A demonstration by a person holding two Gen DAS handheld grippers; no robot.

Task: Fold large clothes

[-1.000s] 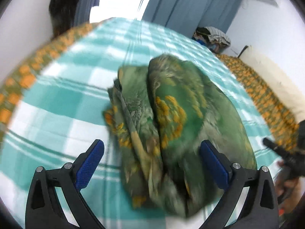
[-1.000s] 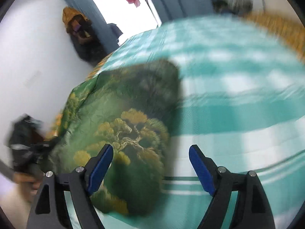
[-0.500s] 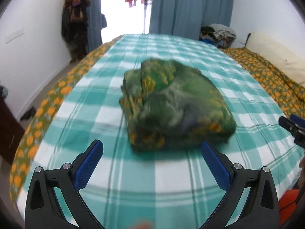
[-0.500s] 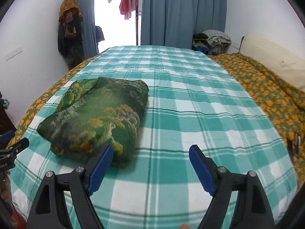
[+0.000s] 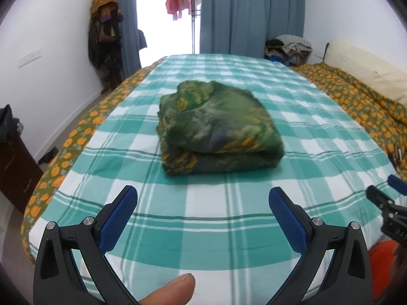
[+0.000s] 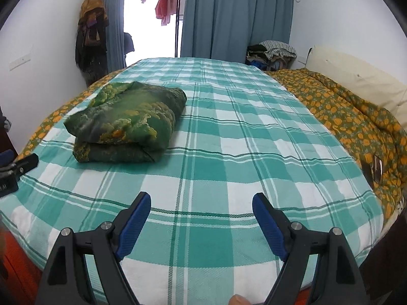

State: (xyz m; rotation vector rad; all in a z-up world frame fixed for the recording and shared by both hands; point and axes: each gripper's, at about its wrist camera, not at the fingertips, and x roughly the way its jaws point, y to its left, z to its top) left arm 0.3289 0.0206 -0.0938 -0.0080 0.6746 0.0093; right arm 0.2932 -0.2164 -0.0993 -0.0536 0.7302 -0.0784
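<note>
Both tongs, the left gripper (image 5: 202, 209) and right gripper (image 6: 201, 216), gape wide and hold nothing above the near edge of the checked bedsheet (image 6: 229, 157). Farther up the bed lies the green printed garment (image 5: 216, 127), a compact layered bundle well apart from either. Judging by that, the folding looks finished, so the grippers hang clear.

Green garment (image 5: 218, 127): soft sheeny cloth. Bedsheet (image 5: 229, 233): matt woven. Tongs: matt black plastic, textured blue pads (image 6: 134, 226).

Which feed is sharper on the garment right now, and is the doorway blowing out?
Right wrist: garment crisp, print readable. Left wrist: garment smeared, likely motion blur, though the left tool is sharp. Both views: doorway overexposed, and the fisheye bends the bed edges.
</note>
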